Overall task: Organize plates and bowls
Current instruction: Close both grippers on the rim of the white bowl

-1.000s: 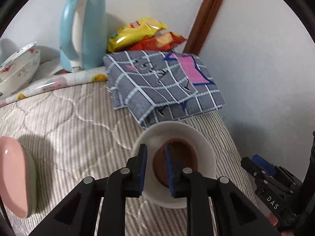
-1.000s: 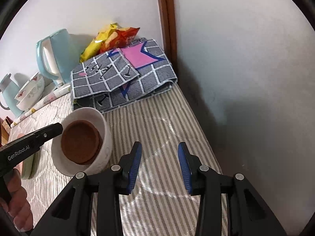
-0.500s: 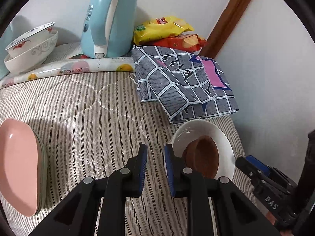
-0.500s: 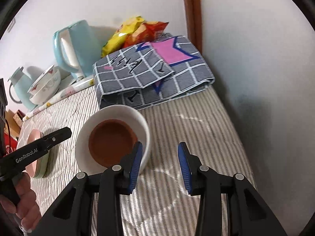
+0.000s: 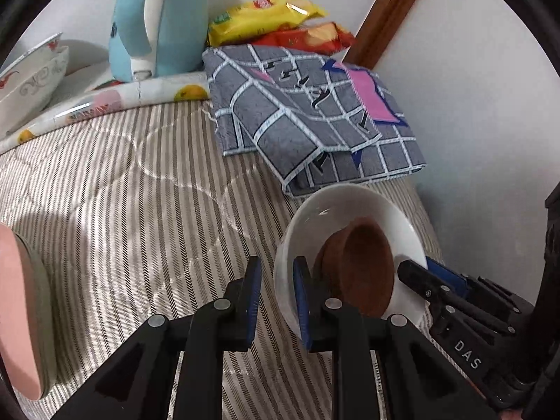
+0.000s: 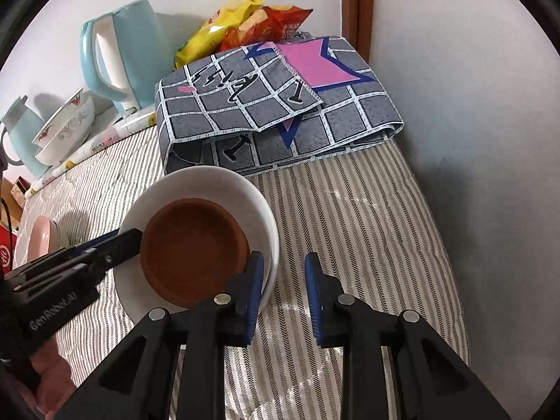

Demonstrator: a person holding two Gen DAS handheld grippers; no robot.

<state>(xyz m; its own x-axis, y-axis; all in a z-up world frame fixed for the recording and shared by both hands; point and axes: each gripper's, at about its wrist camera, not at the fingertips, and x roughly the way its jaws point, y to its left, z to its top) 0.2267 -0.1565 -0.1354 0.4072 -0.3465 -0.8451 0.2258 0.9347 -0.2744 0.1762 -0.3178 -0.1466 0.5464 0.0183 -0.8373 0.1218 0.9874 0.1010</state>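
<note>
White bowl (image 6: 210,189) with brown bowl (image 6: 192,248) nested inside, on the striped quilt (image 5: 122,192) just before the folded grey checked cloth (image 6: 273,105). Left gripper (image 5: 276,297) open, empty, fingers straddling the white bowl's near rim. Right gripper (image 6: 283,290) open, empty, left finger (image 6: 257,280) at the bowl's rim, contact unclear. Pink plate (image 5: 17,315) stacked far left; patterned bowls (image 6: 66,126) beside blue kettle (image 6: 119,49).

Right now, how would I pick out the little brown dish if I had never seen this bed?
Find the grey checked cloth folded in the corner by the wall. Just in front of it on the striped cover is a white bowl, flanked by the two grippers. The brown dish lies inside that bowl, the only dark, unglazed-looking piece; the other bowls and plates here are white, patterned or pink.
</note>
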